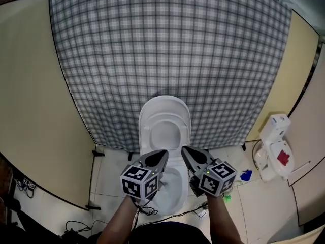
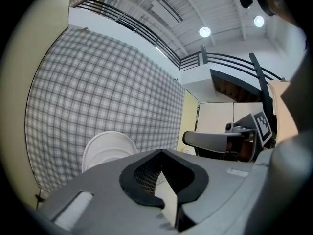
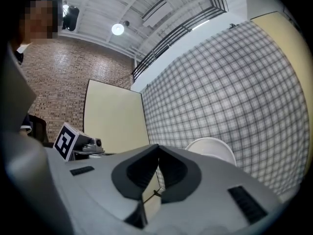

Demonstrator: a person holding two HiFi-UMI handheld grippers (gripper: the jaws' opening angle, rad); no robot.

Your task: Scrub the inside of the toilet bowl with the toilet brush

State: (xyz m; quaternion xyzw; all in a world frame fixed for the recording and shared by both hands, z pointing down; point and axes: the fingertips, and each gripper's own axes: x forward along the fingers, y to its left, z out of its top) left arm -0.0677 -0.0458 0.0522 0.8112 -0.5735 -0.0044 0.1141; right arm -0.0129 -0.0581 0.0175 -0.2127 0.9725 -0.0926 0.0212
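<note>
The left hand-held gripper (image 1: 163, 154) and the right hand-held gripper (image 1: 184, 149) are held side by side above the toilet bowl (image 1: 177, 200). On each one the jaws are pressed together at the tips, and nothing is gripped in either. No toilet brush is seen in either hand-held gripper, and none can be made out with certainty in any view. This scene is judged to fit two stages equally: the brush waiting to be fetched for scrubbing, or the brush set away again once scrubbing is over. No single next move is therefore settled. The bowl is found at the middle of the floor (image 1: 117, 182), backed against the checked cloth (image 1: 167, 44), with its lid (image 1: 165, 117) raised upright. It is white and glossy, and the visible part of its inside looks pale and unmarked, though much is covered by the grippers. Near the floor's right edge a white object with a red patch (image 1: 274, 149) is seen, with a small blue item (image 1: 246, 175) beside it.
</note>
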